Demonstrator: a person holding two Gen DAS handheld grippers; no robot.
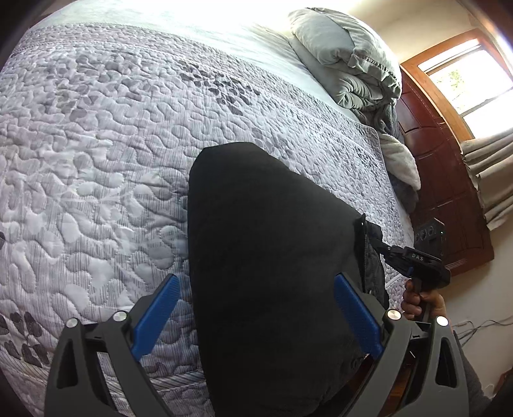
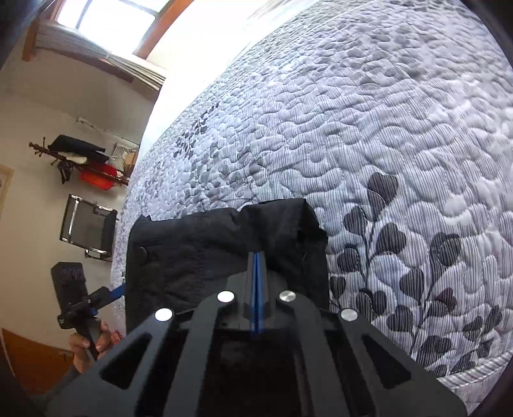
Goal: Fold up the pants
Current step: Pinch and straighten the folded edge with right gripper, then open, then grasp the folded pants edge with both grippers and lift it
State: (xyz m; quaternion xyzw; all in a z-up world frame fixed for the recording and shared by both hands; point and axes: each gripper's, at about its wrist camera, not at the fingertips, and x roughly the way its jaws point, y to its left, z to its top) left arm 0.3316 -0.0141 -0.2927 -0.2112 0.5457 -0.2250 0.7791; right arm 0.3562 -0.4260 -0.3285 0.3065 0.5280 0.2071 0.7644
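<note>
Black pants lie on the quilted bed, hanging over its near edge. My left gripper is open, its blue fingers on either side of the pants fabric. My right gripper is shut on the waistband edge of the pants, near a dark button. The right gripper also shows in the left wrist view, pinching the pants' right edge. The left gripper shows in the right wrist view at the pants' left side.
The grey-white quilt with a leaf print covers the bed. A bundled grey duvet lies at the far corner by a wooden headboard. A window, a wall shelf and a black chair stand beyond the bed.
</note>
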